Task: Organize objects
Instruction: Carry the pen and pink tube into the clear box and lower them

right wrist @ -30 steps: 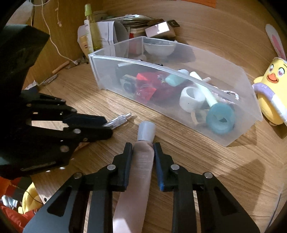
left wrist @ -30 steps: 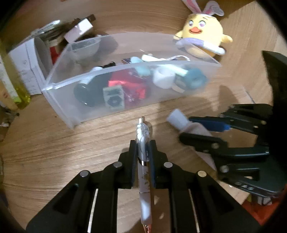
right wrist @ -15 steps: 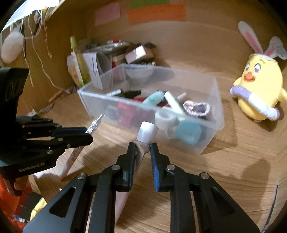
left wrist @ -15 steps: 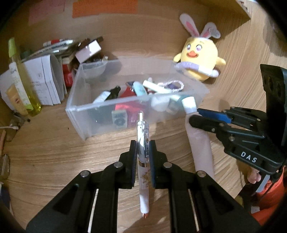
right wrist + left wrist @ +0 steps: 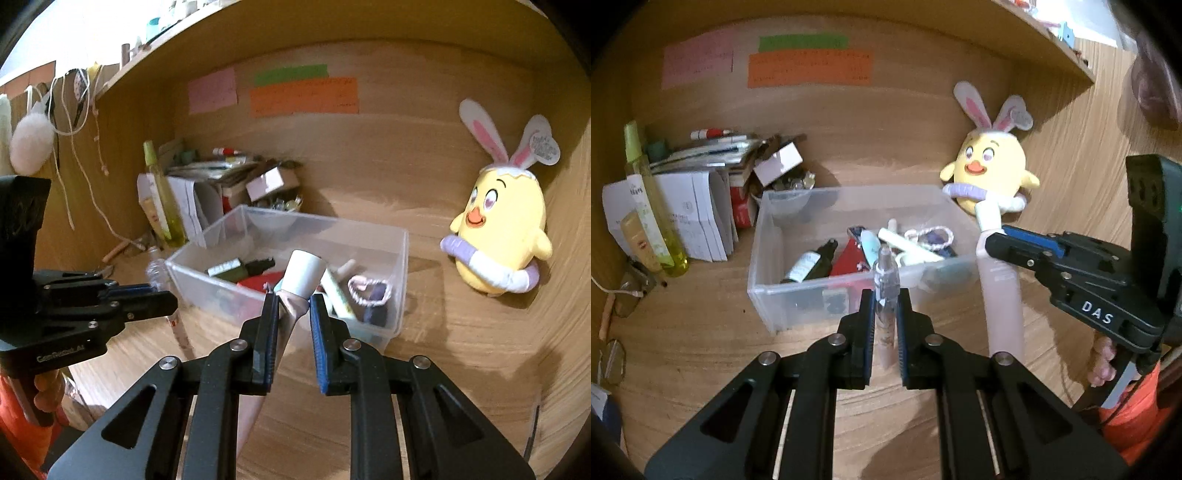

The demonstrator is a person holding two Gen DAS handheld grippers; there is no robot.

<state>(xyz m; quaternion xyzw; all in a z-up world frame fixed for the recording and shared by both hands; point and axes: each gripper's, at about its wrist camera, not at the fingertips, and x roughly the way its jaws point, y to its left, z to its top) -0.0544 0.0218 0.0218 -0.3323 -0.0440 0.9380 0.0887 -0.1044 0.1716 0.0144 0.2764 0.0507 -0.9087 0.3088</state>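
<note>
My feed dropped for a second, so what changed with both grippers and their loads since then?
Both grippers rose off the wooden desk, lifting their loads. The left gripper stays shut on the clear pen; the right gripper stays shut on the pale pink white-capped tube. The clear plastic bin and yellow chick plush stayed put.

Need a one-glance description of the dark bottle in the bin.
Start at the clear plastic bin mid-desk, left of the yellow chick plush. Inside, at its left end, lies the dark bottle, tilted. It is the only black item, with a white label.
</note>
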